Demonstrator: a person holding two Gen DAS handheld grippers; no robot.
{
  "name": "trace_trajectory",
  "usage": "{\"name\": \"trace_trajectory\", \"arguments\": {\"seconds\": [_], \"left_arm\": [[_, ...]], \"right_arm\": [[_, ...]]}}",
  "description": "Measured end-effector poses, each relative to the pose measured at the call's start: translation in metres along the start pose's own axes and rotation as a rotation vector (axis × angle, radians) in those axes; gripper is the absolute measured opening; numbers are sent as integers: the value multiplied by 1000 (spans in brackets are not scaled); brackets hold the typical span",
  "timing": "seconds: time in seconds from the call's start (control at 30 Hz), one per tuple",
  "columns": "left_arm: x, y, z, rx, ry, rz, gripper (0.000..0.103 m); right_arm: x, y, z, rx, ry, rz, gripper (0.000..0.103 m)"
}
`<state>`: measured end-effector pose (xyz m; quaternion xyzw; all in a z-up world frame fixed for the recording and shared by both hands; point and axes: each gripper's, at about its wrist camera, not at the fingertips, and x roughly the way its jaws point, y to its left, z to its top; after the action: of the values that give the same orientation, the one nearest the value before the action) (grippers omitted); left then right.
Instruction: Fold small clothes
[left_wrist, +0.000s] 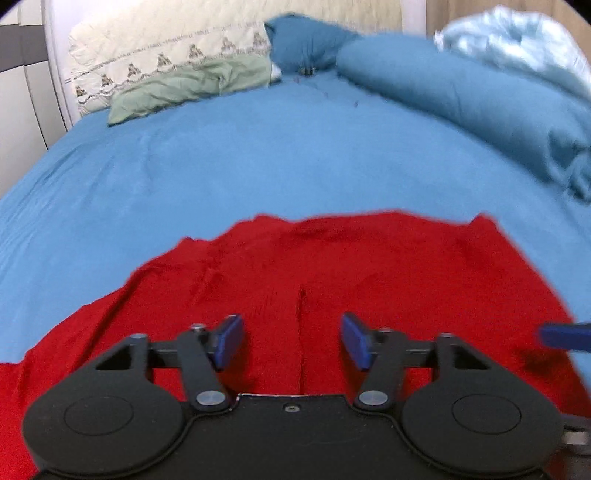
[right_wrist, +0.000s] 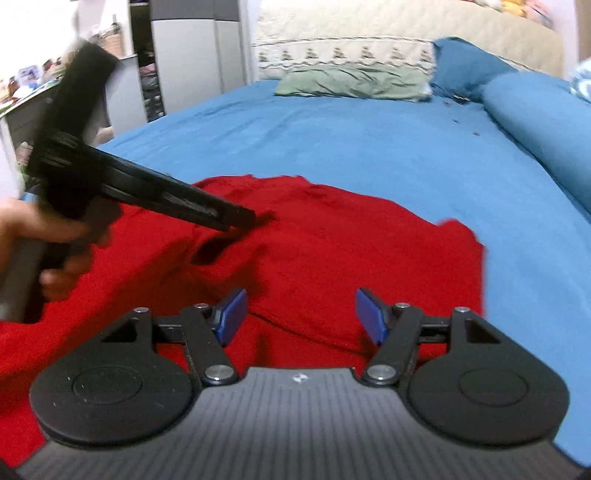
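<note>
A red garment lies spread on the blue bedsheet, rumpled, with a seam running down its middle. My left gripper hovers over its near part, open, blue pads apart and nothing pinched between them. In the right wrist view the left gripper, held by a hand, points down with its tip at a dark fold of the red garment. My right gripper is open above the garment's near right part. One blue fingertip of the right gripper shows at the left view's right edge.
A cream embroidered pillow and a green pillow lie at the head of the bed. A rolled blue duvet with pale blue fabric runs along the right side. A grey cabinet and a cluttered shelf stand left of the bed.
</note>
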<state>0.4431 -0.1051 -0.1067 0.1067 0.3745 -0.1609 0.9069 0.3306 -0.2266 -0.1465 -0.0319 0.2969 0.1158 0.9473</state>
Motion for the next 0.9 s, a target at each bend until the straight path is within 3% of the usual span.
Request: {"name": "trace_trajectory", "arguments": {"seconds": [0.1,0.2,0.27,0.37,0.47,0.6,0.7,0.8,0.9], "left_arm": [[19,4,-3,-13,37,25,43],[22,12,-3,-35,32,35,8],[15,19,-4,-71,18,18,5],[-12,36,-7,-153,-66,62,4],[-42,68,-33,-298,-146,61,5],[-47,95,-82,-406,-148,23,8],[-38,109,-108,-505,-121,-42,38],[-38,115,-115,-573,-154,-90,45],[-40,114,-109,-584,-169,-92,46]], "right_arm": [[-11,-14,-2,17,-4,-6,81],[-16,-22,-4,40,-14,-3,81],[-16,-24,-4,62,-24,-4,81],[-22,-29,-7,101,-46,-13,81],[-30,-34,-9,138,-68,-16,81],[-37,-41,-16,158,-68,-33,81],[-34,-44,-23,177,-43,-50,81],[-34,-44,-29,160,-26,-79,83],[-32,-43,-35,123,-11,-133,85]]}}
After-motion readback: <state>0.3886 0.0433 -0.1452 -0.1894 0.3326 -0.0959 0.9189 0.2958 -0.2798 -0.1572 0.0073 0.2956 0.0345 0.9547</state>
